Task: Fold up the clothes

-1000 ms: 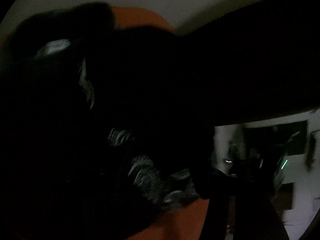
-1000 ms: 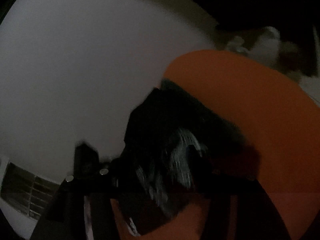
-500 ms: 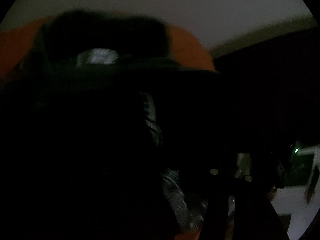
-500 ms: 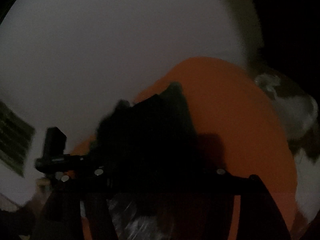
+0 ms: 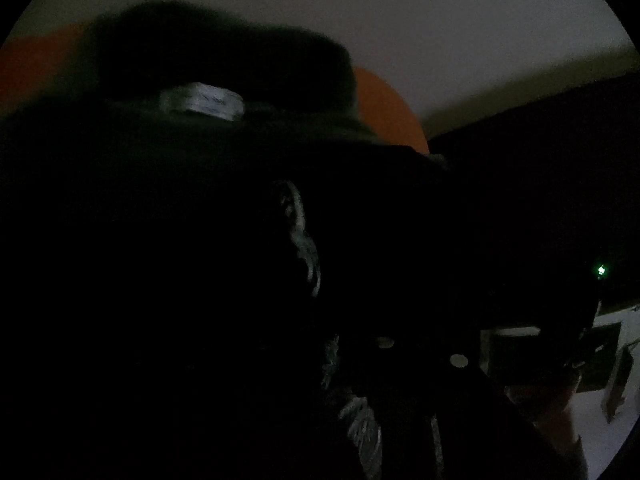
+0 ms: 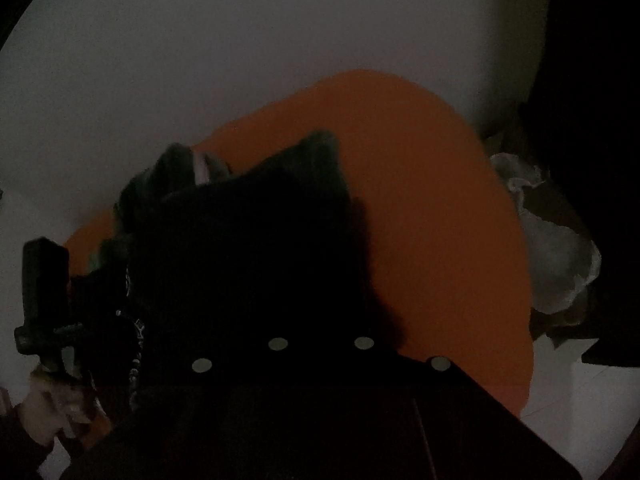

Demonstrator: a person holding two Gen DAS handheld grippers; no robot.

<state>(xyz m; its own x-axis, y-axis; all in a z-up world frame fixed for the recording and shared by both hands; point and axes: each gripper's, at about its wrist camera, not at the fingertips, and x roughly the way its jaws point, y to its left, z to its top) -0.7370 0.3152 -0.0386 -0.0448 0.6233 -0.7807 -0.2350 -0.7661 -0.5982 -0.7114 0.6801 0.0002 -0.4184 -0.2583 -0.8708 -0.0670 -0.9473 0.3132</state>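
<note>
A black garment (image 6: 248, 248) with white print lies bunched on an orange table (image 6: 432, 216). In the right wrist view it covers the space between my right gripper's fingers (image 6: 320, 344), which look shut on its cloth. In the left wrist view the same black garment (image 5: 180, 260) fills most of the frame, with a white neck label (image 5: 202, 101) near the top. My left gripper (image 5: 420, 352) is buried in the cloth and looks shut on it. My left gripper (image 6: 44, 300) also shows at the left of the right wrist view.
The scene is very dark. The orange table's (image 5: 384, 108) round edge meets a pale wall (image 6: 200, 60). A crumpled pale bag (image 6: 556, 256) lies beyond the table's right edge. A dark curtain or furniture (image 5: 540, 184) stands at the right.
Both grippers have swung with the garment. In the right wrist view the cloth now covers the gap between the fingers. In the left wrist view the neck label has shifted right.
</note>
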